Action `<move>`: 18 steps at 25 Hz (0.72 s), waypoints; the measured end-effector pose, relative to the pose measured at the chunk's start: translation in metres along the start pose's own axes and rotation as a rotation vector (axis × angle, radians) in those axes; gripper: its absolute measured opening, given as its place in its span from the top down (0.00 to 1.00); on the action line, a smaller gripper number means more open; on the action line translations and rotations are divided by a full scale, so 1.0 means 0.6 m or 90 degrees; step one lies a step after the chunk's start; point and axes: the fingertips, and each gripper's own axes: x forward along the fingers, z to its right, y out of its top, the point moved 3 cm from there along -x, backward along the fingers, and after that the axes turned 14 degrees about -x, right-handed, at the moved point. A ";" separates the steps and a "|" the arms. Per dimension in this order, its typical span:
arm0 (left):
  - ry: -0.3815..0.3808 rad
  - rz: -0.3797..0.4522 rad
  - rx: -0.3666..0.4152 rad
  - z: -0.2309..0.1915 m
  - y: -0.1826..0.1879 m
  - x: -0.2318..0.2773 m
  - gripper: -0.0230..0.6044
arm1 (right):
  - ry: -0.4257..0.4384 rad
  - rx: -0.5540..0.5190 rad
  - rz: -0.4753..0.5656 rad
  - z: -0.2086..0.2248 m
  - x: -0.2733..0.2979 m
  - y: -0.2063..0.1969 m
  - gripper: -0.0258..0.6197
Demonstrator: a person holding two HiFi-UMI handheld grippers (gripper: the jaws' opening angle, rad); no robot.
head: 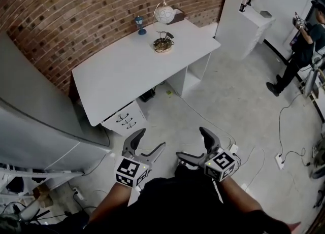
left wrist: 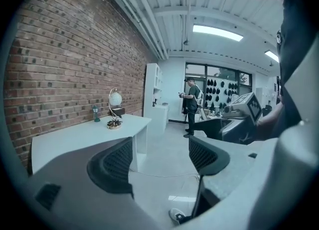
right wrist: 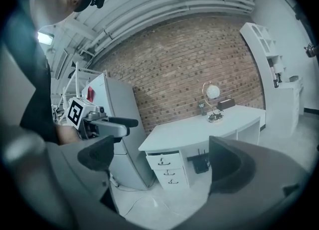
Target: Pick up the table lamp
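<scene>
The table lamp [head: 163,22] has a white globe on a curved gold stem and a round base with a coiled cord. It stands near the far end of a white desk [head: 127,70]; it also shows as the lamp [left wrist: 114,109] and the lamp [right wrist: 213,103] in the gripper views. Both grippers hang low in front of the person, well away from the desk. My left gripper [head: 149,141] is open and empty. My right gripper [head: 192,144] is open and empty too.
A small blue lantern [head: 139,25] and a dark box [head: 177,15] sit near the lamp by the brick wall. A drawer unit [head: 124,119] is under the desk. A grey cabinet [head: 30,126] stands left, white shelving [head: 251,12] right. A person [head: 299,50] stands far right. Cables [head: 203,116] trail over the floor.
</scene>
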 end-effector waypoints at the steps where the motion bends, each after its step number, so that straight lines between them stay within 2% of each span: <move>1: 0.002 0.004 0.006 -0.003 0.017 0.023 0.42 | 0.002 0.000 0.005 0.027 0.006 0.010 0.04; 5: 0.012 0.015 0.017 -0.007 0.070 0.103 0.42 | 0.005 -0.018 0.024 0.128 0.021 0.029 0.04; 9: 0.017 0.014 0.008 -0.001 0.091 0.170 0.42 | 0.012 -0.019 0.026 0.205 0.024 0.035 0.04; 18: 0.025 0.007 0.005 0.009 0.112 0.245 0.42 | 0.046 -0.022 0.035 0.275 0.043 0.037 0.04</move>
